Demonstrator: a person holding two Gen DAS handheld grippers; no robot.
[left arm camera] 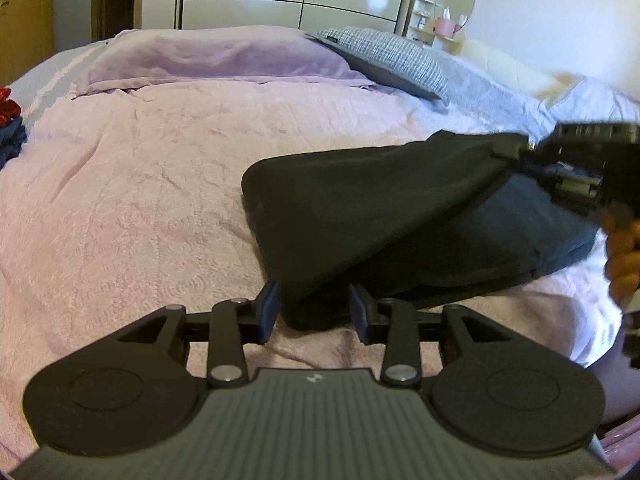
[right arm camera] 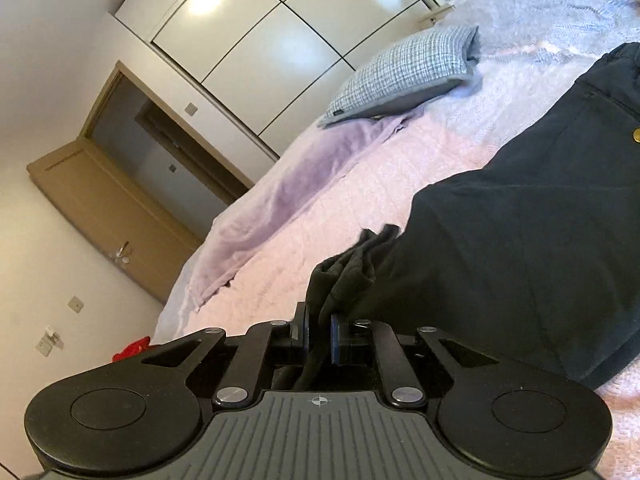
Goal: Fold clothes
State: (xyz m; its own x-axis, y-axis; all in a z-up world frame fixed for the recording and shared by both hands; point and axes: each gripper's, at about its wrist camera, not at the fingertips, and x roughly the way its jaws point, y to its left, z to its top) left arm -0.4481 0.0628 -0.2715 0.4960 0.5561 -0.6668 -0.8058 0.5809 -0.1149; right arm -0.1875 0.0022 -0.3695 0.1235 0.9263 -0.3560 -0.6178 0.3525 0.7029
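A dark garment point(left arm camera: 380, 208) with a brass button point(right arm camera: 637, 134) lies partly folded on the pink bedspread point(left arm camera: 140, 200). In the left wrist view my left gripper point(left arm camera: 314, 312) stands open, and the garment's near folded corner sits on the bed between its blue pads. My right gripper point(right arm camera: 319, 334) is shut on a bunched edge of the same garment point(right arm camera: 500, 260). From the left wrist view the right gripper point(left arm camera: 524, 150) holds that edge lifted at the far right, so the cloth slopes up from the bed.
A lilac blanket point(left arm camera: 224, 60) and a checked pillow point(left arm camera: 392, 60) lie at the head of the bed. Red and blue clothes point(left arm camera: 10, 128) sit at the left edge. A hand point(left arm camera: 620, 256) shows at the right. A white wardrobe point(right arm camera: 260, 40) and wooden door point(right arm camera: 100, 208) stand beyond.
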